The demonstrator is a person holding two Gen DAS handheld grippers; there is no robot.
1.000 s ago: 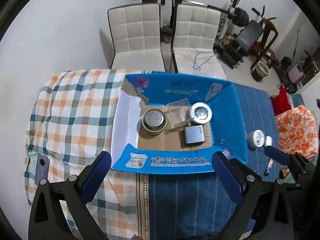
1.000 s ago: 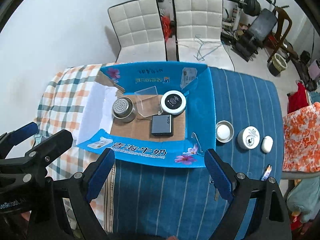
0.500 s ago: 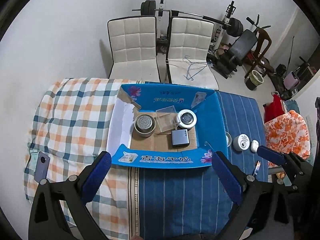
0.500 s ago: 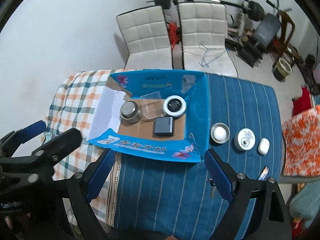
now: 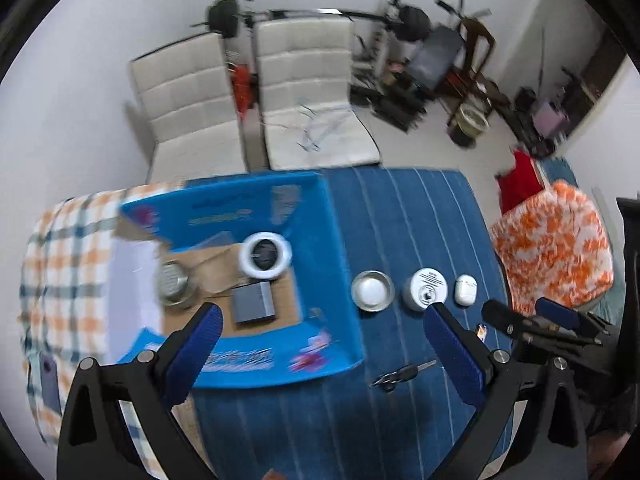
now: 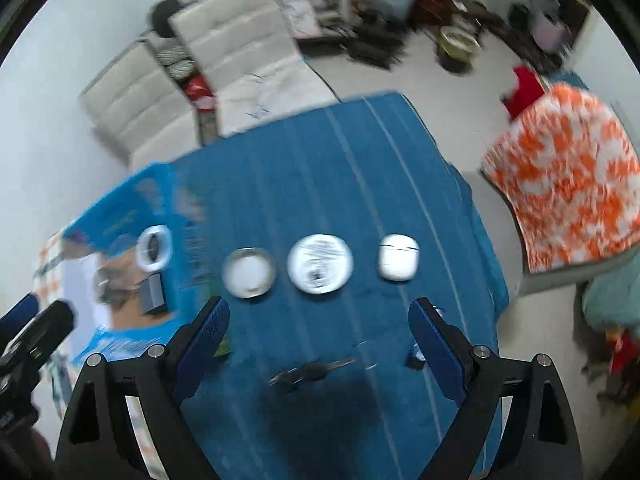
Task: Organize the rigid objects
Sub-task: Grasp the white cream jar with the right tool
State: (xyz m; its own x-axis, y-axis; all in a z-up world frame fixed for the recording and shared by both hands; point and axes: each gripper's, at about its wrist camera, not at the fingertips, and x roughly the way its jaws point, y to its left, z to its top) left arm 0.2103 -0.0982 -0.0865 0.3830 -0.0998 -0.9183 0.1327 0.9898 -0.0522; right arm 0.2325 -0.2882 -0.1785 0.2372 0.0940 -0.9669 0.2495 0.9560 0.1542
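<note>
An open blue cardboard box (image 5: pixel 332 256) (image 6: pixel 192 248) lies on the table and holds a metal cup (image 5: pixel 174 282), a white round tin (image 5: pixel 265 253) and a grey flat box (image 5: pixel 254 302). To its right on the blue striped cloth stand a small metal dish (image 5: pixel 372 290) (image 6: pixel 249 272), a white round disc (image 5: pixel 426 288) (image 6: pixel 320 264) and a white earbud case (image 5: pixel 465 295) (image 6: pixel 398 262). A key bunch (image 5: pixel 400 374) (image 6: pixel 312 370) lies nearer. My left gripper (image 5: pixel 320 352) and right gripper (image 6: pixel 320 340) hover above, both open and holding nothing.
Two white padded chairs (image 5: pixel 248 92) stand behind the table, with gym gear at the back. An orange patterned cloth (image 6: pixel 568 184) lies at the right. A phone (image 5: pixel 50 380) rests on the checked cloth at the left. A small pen-like item (image 5: pixel 480 330) lies near the table's right edge.
Both views have swung right, away from the box toward the loose items on the blue cloth. The right gripper has come closer to the dish, disc and case. Both stay open.
</note>
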